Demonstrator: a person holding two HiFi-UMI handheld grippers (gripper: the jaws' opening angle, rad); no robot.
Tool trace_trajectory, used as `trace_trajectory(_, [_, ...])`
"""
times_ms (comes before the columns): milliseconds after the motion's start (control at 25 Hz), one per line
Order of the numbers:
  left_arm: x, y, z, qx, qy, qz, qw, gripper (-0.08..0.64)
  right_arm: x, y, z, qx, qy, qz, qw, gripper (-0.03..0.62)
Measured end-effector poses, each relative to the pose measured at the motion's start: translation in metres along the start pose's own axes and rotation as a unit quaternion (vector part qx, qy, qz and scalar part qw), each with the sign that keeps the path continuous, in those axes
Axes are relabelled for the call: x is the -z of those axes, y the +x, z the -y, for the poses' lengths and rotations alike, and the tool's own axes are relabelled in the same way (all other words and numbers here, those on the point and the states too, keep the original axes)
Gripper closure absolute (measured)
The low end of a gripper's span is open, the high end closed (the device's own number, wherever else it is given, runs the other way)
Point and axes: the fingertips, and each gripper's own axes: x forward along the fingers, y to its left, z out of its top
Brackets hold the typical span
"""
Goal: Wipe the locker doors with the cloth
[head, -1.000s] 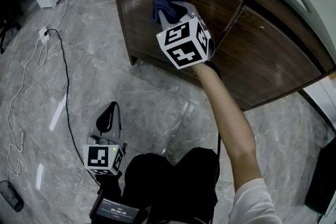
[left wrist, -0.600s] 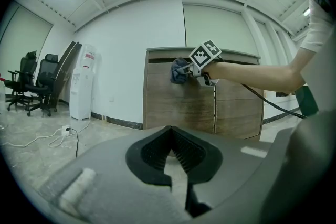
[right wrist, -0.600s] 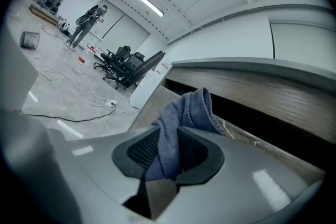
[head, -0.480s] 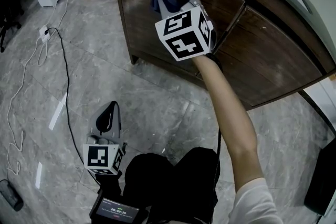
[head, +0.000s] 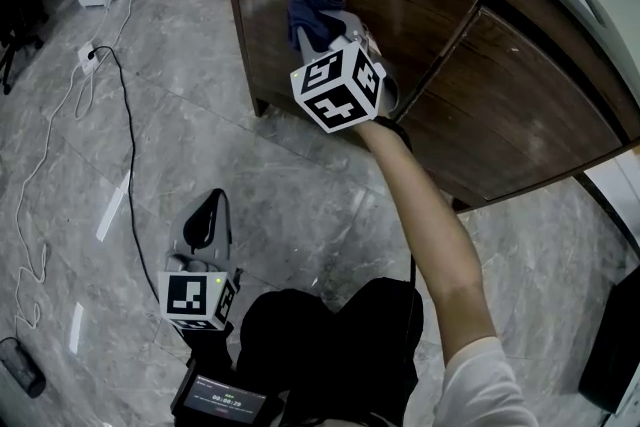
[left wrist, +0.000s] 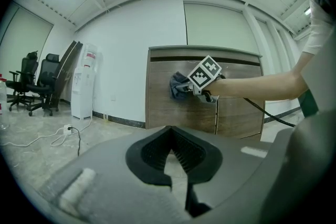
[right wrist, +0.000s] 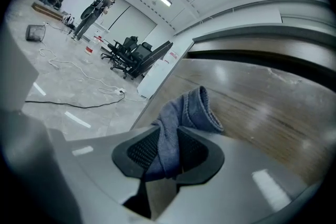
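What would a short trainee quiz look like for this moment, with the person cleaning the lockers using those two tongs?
1. Multiple choice: what are the right tongs clamped on?
A) a sponge
B) a blue-grey cloth
C) nothing

2. True or false: the left tongs also hold a rag.

3. Fill the blank: the cloth is held up to a brown wooden locker ____.

Key:
1. B.
2. False: nothing is between them, and they sit low, away from the lockers.
3. door.
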Motion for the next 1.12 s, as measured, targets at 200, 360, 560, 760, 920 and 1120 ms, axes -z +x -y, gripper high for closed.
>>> trace_trajectory(200, [0.002,0.001,-0.004,-0.004,0.001,-0.001,1.0000,0.557,0.022,0.015,-0.023,-0.019,0.001,-0.017,1.000,0.488])
trace_trajectory(360, [0.006,0.000,-0.007,-0.006,-0.001,-0.003,1.0000,0.557,0.041,0.026,-0.043,-0.035,0.000,-0.033,0.999,0.488])
trace_trajectory(560, [0.009,-0.002,-0.014,-0.010,-0.002,-0.007,0.9999,0.557,0.064,0.040,-0.068,-0.050,-0.015,-0.053,0.997,0.488])
trace_trajectory(760, [0.008,0.000,-0.018,-0.014,-0.005,-0.011,0.9998,0.557,0.085,0.052,-0.088,-0.066,-0.016,-0.073,0.995,0.488])
trace_trajectory(920, [0.013,-0.002,-0.023,-0.017,-0.004,-0.015,0.9997,0.557,0.104,0.061,-0.106,-0.084,-0.016,-0.093,0.992,0.488])
trace_trajectory(1120, [0.016,-0.001,-0.029,-0.024,-0.012,-0.025,0.9993,0.557,0.125,0.069,-0.125,-0.102,-0.017,-0.113,0.988,0.488])
